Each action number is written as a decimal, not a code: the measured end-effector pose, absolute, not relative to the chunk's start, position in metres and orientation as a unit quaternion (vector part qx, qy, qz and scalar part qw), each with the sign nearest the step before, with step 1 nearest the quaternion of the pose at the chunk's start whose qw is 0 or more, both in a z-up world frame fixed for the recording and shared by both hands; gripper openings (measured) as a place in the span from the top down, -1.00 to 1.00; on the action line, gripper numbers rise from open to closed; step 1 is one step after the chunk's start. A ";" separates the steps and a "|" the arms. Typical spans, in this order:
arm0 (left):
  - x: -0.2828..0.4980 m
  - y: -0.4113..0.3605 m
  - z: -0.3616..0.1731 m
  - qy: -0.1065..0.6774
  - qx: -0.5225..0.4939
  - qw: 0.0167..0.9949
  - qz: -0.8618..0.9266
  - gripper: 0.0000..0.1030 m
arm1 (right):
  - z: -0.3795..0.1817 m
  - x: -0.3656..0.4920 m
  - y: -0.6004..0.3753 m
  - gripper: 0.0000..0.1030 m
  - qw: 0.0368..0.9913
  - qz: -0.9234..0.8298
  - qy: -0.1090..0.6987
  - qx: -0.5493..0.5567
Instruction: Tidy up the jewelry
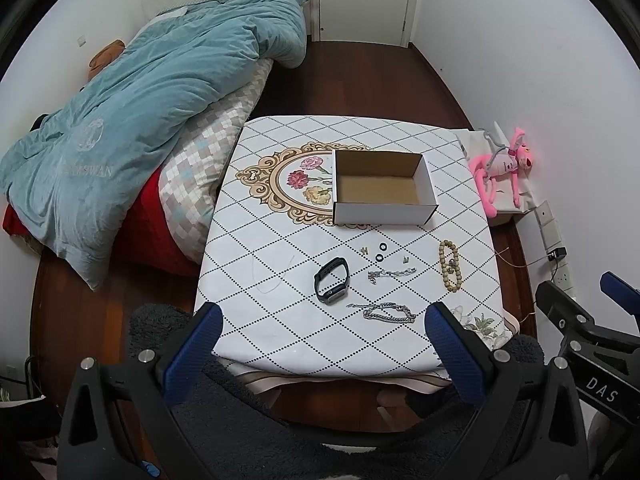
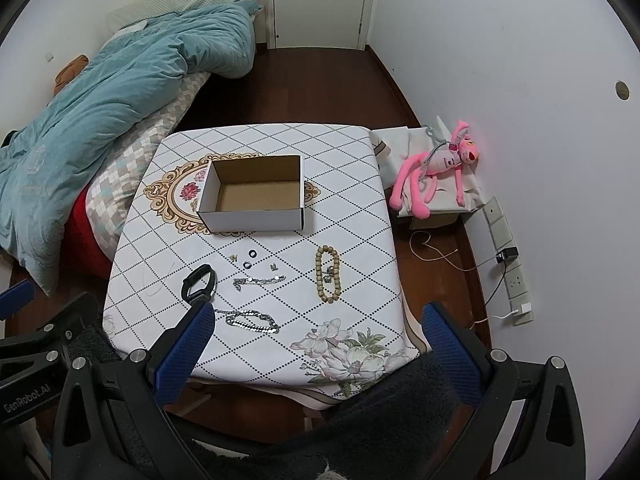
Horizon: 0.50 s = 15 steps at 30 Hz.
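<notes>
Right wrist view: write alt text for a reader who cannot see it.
An empty open cardboard box sits on a diamond-patterned table, with a bead bracelet, two silver chains, two black rings and a black watch lying loose before it. The open right gripper hovers at the near edge.

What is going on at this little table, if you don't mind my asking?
A person holds two grippers, left gripper and right gripper, both open and empty above the table's near edge. The cardboard box is empty; the black watch, bead bracelet and silver chains lie loose in front of it.
</notes>
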State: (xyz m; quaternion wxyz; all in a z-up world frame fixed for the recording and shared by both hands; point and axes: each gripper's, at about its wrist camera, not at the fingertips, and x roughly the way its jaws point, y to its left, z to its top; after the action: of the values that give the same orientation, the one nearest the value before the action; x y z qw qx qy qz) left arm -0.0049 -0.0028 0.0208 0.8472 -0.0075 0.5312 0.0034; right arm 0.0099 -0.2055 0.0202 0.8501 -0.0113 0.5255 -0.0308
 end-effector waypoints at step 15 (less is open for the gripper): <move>-0.005 -0.006 0.026 0.529 -0.007 0.849 0.002 -1.00 | 0.024 0.006 -0.209 -1.00 0.852 -0.031 0.522 -0.011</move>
State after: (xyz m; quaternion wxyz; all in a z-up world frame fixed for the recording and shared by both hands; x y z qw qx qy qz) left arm -0.0049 -0.0064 0.0263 0.8485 -0.0072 0.5291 0.0016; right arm 0.0064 -0.2088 0.0244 0.8523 -0.0113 0.5220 -0.0309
